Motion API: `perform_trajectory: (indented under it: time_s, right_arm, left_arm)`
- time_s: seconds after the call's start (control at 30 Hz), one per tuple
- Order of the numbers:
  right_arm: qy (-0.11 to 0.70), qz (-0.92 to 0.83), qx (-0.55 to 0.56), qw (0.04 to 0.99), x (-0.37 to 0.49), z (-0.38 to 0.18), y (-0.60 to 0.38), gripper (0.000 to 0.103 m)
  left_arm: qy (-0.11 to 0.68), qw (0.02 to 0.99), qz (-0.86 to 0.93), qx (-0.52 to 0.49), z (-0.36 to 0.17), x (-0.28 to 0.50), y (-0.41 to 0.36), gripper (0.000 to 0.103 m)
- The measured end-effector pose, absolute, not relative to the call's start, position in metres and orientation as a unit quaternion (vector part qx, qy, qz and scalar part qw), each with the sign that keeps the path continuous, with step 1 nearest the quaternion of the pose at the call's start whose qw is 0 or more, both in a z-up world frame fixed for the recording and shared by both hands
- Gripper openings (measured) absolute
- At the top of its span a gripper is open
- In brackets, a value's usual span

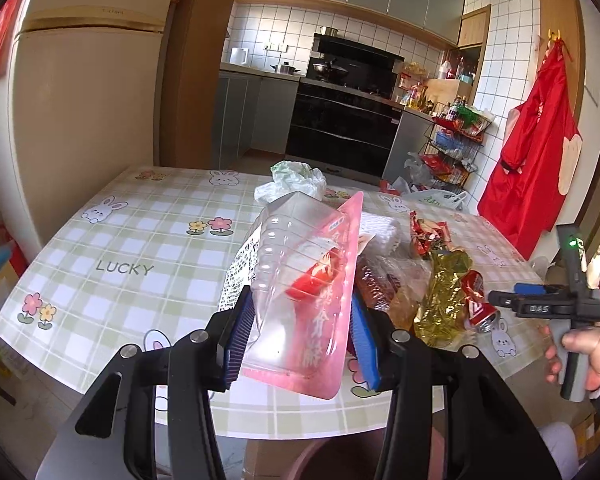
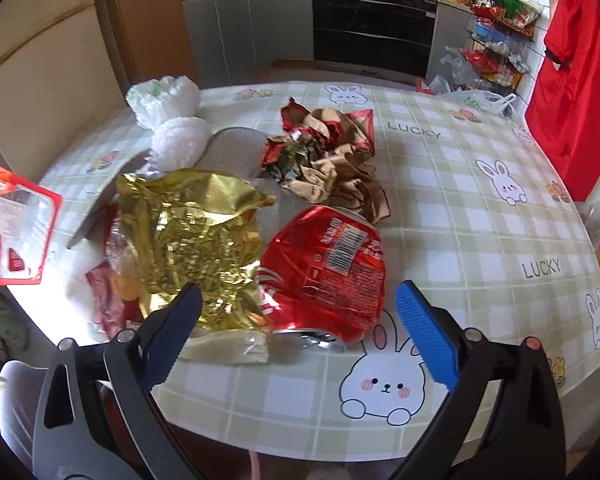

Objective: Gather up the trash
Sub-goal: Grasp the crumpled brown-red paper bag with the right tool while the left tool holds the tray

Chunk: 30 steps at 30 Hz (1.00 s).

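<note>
Left wrist view: left hand-held gripper clamps pink package lengthwise, pointing away; right hand-held gripper spread.

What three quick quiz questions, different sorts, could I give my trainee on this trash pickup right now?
1. True or false: the left gripper holds the pink plastic package between its fingers.
2. Which piece lies nearest the open right gripper? A) crushed red can B) white plastic bag C) crumpled brown wrapper
3. Fill in: beside the can, on its left in the right wrist view, lies a ____ foil wrapper.

Key: 1 true; 2 A; 3 gold.
</note>
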State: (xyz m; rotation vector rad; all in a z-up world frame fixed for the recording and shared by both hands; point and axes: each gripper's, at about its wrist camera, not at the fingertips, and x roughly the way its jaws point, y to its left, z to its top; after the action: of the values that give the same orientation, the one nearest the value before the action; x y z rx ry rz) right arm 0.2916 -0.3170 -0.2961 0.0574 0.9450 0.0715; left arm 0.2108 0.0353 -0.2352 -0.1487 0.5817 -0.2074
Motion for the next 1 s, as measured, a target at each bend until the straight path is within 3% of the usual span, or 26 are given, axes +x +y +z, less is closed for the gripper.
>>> perform_trajectory:
  time_s: [0.13,0.4,0.63,1.0]
  right_arm:
    - [0.465,0.021,0.074,0.882,0.298,-0.306,-0.330,0.095]
    - [0.430,0.024,0.065,0.900,0.338,-0.276,-0.349,0.095]
    - [0.473,0.060,0.059,0.877,0.413,-0.294,-0.361,0.073]
    - [0.531,0.072,0.070,0.842,0.447,-0.329,-0.350,0.070]
  left_arm:
    - [0.285,0.950,-0.112,-0.064,-0.237,0.205,0.028,0.045]
    - [0.279,0.953,-0.103,-0.061,-0.233,0.207,0.031,0.045]
    - [0.285,0.953,-0.087,-0.061,-0.235,0.212,0.037,0.045]
    - [0.292,0.952,-0.080,-0.056,-0.240,0.216,0.040,0.045]
